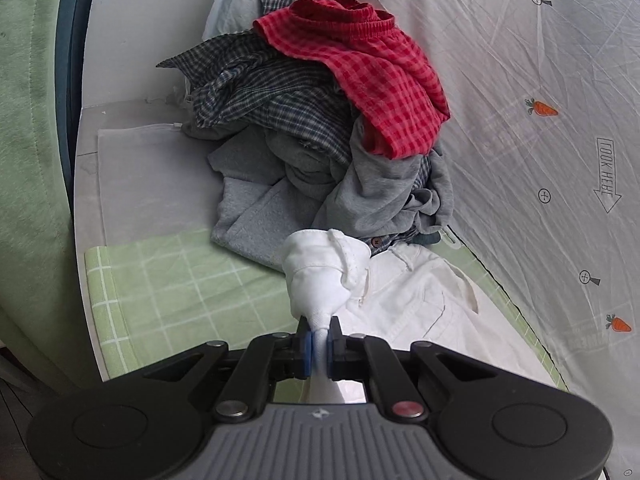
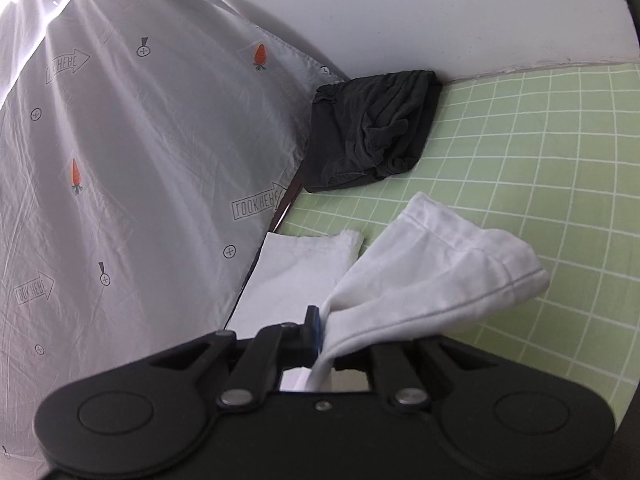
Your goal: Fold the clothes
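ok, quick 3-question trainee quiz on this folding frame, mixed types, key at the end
1. True or false: the left gripper is shut on the white garment.
2. Multiple choice: what lies on top of the clothes pile in the left wrist view? A) black garment B) red checked shorts C) white towel
3. Fill in: in the right wrist view, the dark folded garment lies on the green checked ____, beside the grey printed sheet.

Key: 1 true; 2 B; 3 mat. The right gripper also grips white cloth.
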A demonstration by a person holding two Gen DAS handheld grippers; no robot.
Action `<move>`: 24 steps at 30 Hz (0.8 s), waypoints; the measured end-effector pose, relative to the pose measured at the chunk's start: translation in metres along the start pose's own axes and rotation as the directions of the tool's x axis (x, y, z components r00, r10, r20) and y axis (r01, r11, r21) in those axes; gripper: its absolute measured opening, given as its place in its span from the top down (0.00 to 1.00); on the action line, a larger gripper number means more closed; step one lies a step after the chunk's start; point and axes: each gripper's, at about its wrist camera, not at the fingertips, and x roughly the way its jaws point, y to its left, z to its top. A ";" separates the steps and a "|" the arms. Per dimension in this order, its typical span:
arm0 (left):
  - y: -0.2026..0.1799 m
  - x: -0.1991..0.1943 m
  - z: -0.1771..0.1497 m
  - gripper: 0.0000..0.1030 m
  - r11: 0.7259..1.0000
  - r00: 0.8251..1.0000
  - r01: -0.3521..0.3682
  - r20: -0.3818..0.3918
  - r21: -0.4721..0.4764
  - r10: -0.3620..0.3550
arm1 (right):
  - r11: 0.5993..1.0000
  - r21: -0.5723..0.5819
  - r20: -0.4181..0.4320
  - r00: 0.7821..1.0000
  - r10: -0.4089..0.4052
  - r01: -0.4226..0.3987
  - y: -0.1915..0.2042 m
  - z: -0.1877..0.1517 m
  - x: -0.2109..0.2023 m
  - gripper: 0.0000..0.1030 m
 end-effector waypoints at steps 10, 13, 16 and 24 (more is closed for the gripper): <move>-0.074 0.041 0.008 0.92 0.999 0.999 -0.009 0.045 0.054 0.006 | 0.996 -0.082 0.014 1.000 -0.020 0.021 0.044 0.021 0.085 0.95; -0.112 0.064 0.020 0.92 0.994 0.999 -0.012 0.053 0.109 0.006 | 0.996 -0.089 -0.010 1.000 -0.028 0.027 0.060 0.031 0.126 0.95; -0.155 0.100 0.038 0.92 0.989 0.998 0.022 0.063 0.144 -0.031 | 0.990 -0.137 -0.049 0.998 -0.033 0.026 0.089 0.045 0.183 0.95; -0.258 0.192 0.058 0.50 0.973 0.999 -0.003 0.049 0.231 -0.009 | 0.913 -0.408 -0.238 0.965 -0.110 0.003 0.174 0.054 0.374 0.75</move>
